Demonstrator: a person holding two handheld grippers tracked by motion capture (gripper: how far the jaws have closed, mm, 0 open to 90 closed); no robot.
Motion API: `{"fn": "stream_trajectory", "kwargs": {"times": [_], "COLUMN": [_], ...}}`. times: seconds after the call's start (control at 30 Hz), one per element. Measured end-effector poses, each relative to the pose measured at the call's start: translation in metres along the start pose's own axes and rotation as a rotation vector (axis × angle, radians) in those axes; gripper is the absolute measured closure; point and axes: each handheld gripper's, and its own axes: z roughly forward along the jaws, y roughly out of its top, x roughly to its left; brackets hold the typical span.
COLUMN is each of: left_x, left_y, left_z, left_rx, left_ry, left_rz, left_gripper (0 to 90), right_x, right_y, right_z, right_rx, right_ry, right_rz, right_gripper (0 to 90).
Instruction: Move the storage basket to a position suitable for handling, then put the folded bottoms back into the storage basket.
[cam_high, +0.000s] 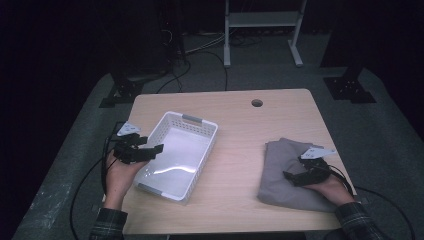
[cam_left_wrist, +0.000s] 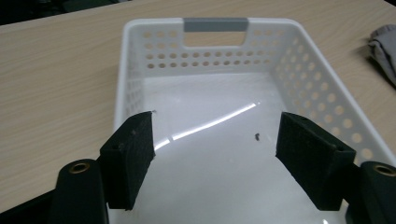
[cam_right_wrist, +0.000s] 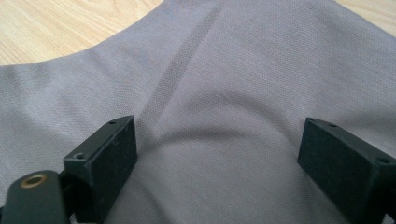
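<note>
A white perforated plastic basket (cam_high: 207, 145) with grey handles lies on the left half of the wooden table, empty. My left gripper (cam_high: 154, 150) hovers over the basket's left rim, open with nothing between its jaws. The left gripper view looks into the basket (cam_left_wrist: 212, 58), whose far wall carries a grey handle (cam_left_wrist: 215, 24), past the open left gripper (cam_left_wrist: 217, 156). A folded grey cloth (cam_high: 280, 170) lies on the right side of the table. My right gripper (cam_high: 291, 176) rests over it, open. In the right gripper view the cloth (cam_right_wrist: 219, 93) spreads beneath the wide-apart jaws of the right gripper (cam_right_wrist: 217, 158).
The wooden table (cam_high: 240, 130) has a round cable hole (cam_high: 257, 103) near its far edge. Bare tabletop lies between basket and cloth. A white metal frame (cam_high: 262, 30) and dark stand bases (cam_high: 350, 87) stand on the floor beyond the table.
</note>
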Motion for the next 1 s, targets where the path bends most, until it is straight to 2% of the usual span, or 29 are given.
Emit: {"fn": "stream_trajectory", "kwargs": {"times": [0.47, 0.67, 1.0], "left_x": [-0.056, -0.080, -0.128], "left_y": [0.017, 0.019, 0.025], "left_z": [0.017, 0.026, 0.038], "left_rx": [0.000, 0.016, 0.012], "left_ry": [-0.086, -0.116, -0.207], "left_rz": [0.089, 0.121, 0.190], "left_gripper": [9.7, 2.7, 1.1], "right_x": [0.001, 0.001, 0.002], "right_y": [0.000, 0.000, 0.001], "right_z": [-0.001, 0.001, 0.001], "right_rx": [-0.001, 0.001, 0.001], "right_ry": [-0.006, -0.005, -0.005], "right_rz": [0.004, 0.001, 0.000], "right_gripper": [10.5, 9.9, 9.7]}}
